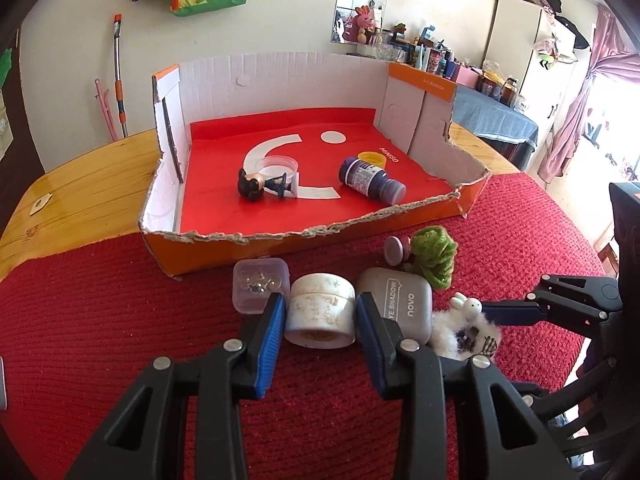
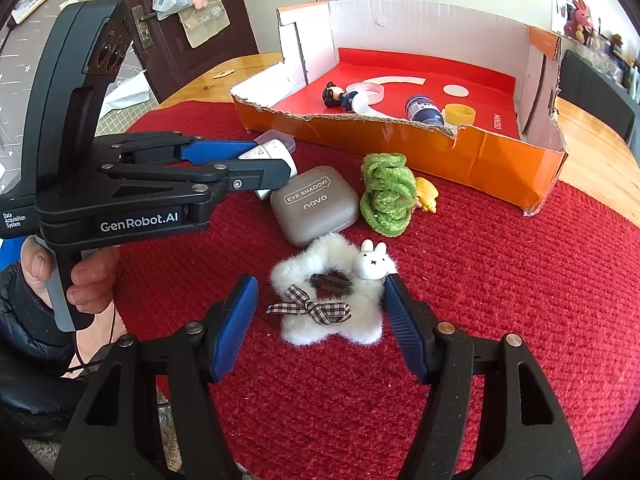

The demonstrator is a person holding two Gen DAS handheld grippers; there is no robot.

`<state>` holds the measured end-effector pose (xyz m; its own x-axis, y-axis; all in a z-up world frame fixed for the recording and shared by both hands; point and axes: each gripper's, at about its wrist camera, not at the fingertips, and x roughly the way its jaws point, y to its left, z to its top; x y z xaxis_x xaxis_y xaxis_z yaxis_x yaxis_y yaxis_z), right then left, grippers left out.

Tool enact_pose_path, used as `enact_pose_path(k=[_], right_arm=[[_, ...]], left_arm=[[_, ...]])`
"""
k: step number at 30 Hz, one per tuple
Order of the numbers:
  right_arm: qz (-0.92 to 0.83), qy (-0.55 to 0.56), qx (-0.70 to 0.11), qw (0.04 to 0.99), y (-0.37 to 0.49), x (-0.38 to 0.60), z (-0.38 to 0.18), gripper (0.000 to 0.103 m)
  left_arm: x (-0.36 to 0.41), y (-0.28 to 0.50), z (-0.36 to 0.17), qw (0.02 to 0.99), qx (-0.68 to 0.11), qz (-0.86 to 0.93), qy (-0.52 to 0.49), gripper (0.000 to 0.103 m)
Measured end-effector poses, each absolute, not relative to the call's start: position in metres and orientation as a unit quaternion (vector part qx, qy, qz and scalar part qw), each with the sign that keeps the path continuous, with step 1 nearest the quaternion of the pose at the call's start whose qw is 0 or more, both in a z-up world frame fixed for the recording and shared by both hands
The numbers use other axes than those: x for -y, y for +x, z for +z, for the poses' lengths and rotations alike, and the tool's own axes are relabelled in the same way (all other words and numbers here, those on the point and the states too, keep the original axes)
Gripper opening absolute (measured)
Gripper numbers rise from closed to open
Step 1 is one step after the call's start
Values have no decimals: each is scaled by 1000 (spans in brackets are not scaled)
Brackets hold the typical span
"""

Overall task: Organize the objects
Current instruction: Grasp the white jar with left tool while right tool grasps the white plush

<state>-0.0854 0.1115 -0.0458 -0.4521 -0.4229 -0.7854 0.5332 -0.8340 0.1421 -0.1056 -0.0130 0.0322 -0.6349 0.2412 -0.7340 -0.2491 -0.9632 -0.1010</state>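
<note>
While the left gripper (image 1: pixel 320 320) clamps the white jar (image 1: pixel 321 312), the right gripper (image 2: pixel 320 312) stands apart astride the fluffy bunny hairclip (image 2: pixel 332 300), orange box (image 2: pixel 400 140) at twelve o'clock.

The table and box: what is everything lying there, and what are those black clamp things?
Cardboard box: one, orange outside, red floor, on the wooden table.
Figurine: one, dark, in the box.
Clear dish: one, beside the figurine.
Bottle: one, dark blue, lying in the box.
Yellow cap: one, behind the bottle.
Clear case: one, on the red mat.
Cream jar: one, white, on its side between the left fingers.
Eyeshadow compact: one, grey.
Green scrunchie: one.
Fluffy bunny clip: one, white.
Left gripper: black and blue, closed on the jar.
Right gripper: open around the clip.
</note>
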Motion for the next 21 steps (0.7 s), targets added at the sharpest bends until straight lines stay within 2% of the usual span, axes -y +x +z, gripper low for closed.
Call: enact_pose_path(k=[4,21], right_arm=[[-850,443,-57,278,-87,-116,-46,48],[-849,447,-76,273,-77,-118,-46,43]], left_arm=[[17,-101,31,137,9,903,-407,38],[15,-88,18,122,-8,897,-426,38]])
